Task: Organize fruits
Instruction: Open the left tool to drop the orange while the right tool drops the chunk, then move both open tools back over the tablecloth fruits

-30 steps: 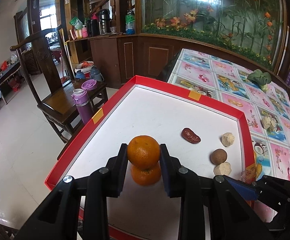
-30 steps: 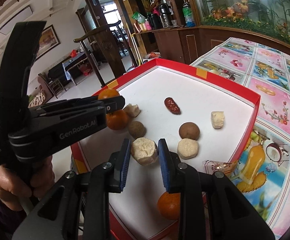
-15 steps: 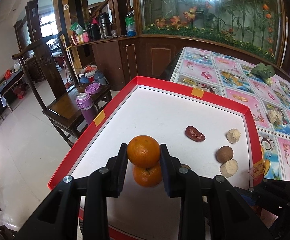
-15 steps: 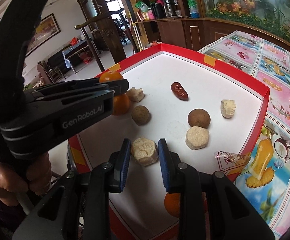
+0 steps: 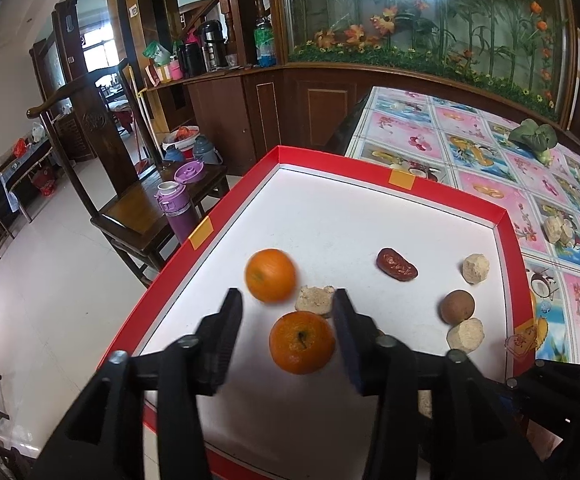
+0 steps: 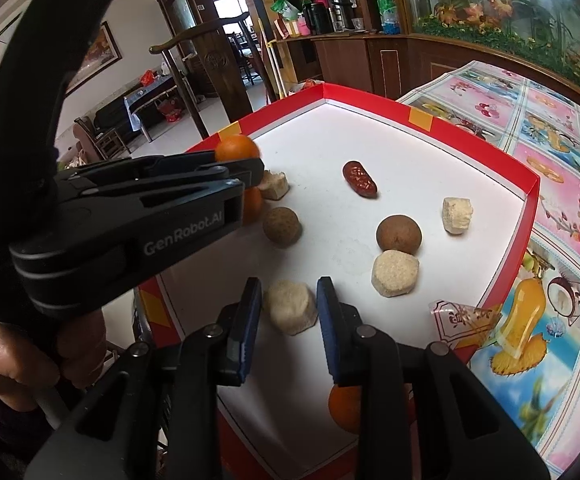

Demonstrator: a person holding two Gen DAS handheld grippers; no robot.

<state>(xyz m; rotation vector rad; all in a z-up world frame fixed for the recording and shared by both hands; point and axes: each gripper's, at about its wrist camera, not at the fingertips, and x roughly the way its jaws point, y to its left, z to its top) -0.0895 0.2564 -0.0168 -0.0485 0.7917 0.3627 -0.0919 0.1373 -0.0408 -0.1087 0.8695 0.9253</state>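
A red-rimmed white tray (image 5: 394, 178) holds the fruits. My left gripper (image 5: 285, 312) is open. A blurred orange (image 5: 270, 275) sits just ahead of its left finger, and a second orange (image 5: 302, 342) lies between the fingers on the tray. A beige chunk (image 5: 314, 300) lies behind them. My right gripper (image 6: 287, 300) is shut on a beige round piece (image 6: 290, 312) low over the tray. The left gripper's body (image 6: 129, 216) fills the left of the right wrist view. Another orange (image 6: 344, 408) shows under the right gripper.
On the tray lie a red date (image 5: 396, 265), brown round fruits (image 5: 457, 307) (image 6: 281, 227) and beige pieces (image 5: 474, 267) (image 5: 465, 335). A wrapper (image 6: 466, 320) lies on the flowered tablecloth (image 5: 490, 136). A wooden chair (image 5: 137, 208) with a purple flask (image 5: 175, 210) stands to the left.
My left gripper has opened and let go of the top orange, which has moved forward and left off the other orange. My right gripper stays shut on the beige piece.
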